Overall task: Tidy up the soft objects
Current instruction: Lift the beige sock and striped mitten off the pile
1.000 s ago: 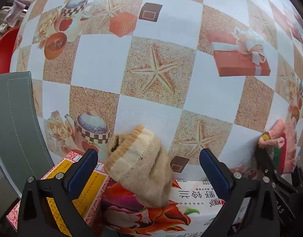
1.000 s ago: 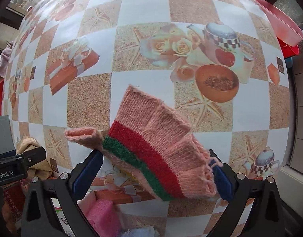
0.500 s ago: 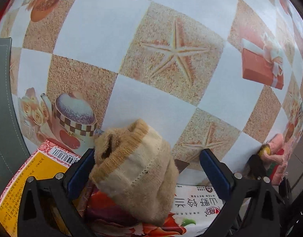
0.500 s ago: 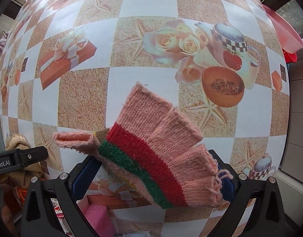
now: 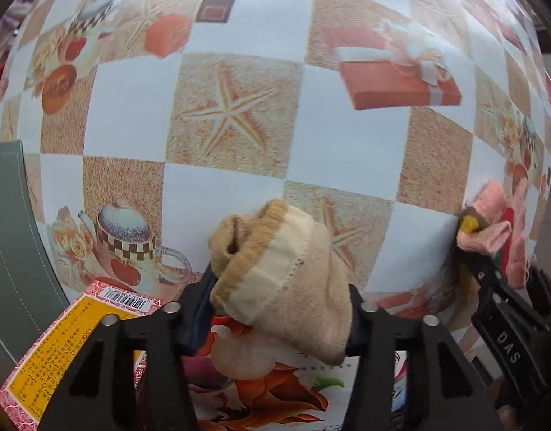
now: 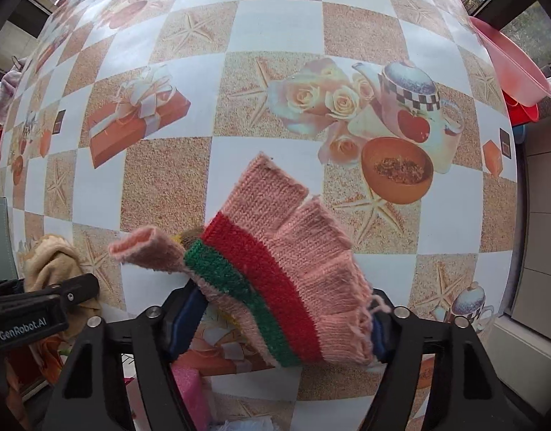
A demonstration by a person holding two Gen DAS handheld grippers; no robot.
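Note:
My left gripper (image 5: 280,309) is shut on a beige sock (image 5: 282,273), held above a printed cardboard box (image 5: 268,388) at the table's near edge. My right gripper (image 6: 286,316) is shut on a pink knitted fingerless glove (image 6: 275,269) with red and green stripes, held above the table. The glove also shows at the right edge of the left wrist view (image 5: 498,230). The beige sock also shows at the left of the right wrist view (image 6: 56,265), with the left gripper's black finger across it.
The table carries a checkered cloth (image 5: 239,115) printed with starfish, teapots and gift boxes. A grey chair back (image 5: 13,237) stands at the left. A pink sponge-like item (image 6: 192,384) lies below the right gripper. A red basin (image 6: 509,61) sits off the table's right.
The left gripper's jaws have closed in on the beige sock and grip it. The right gripper holds the glove as before, with the view shifted slightly.

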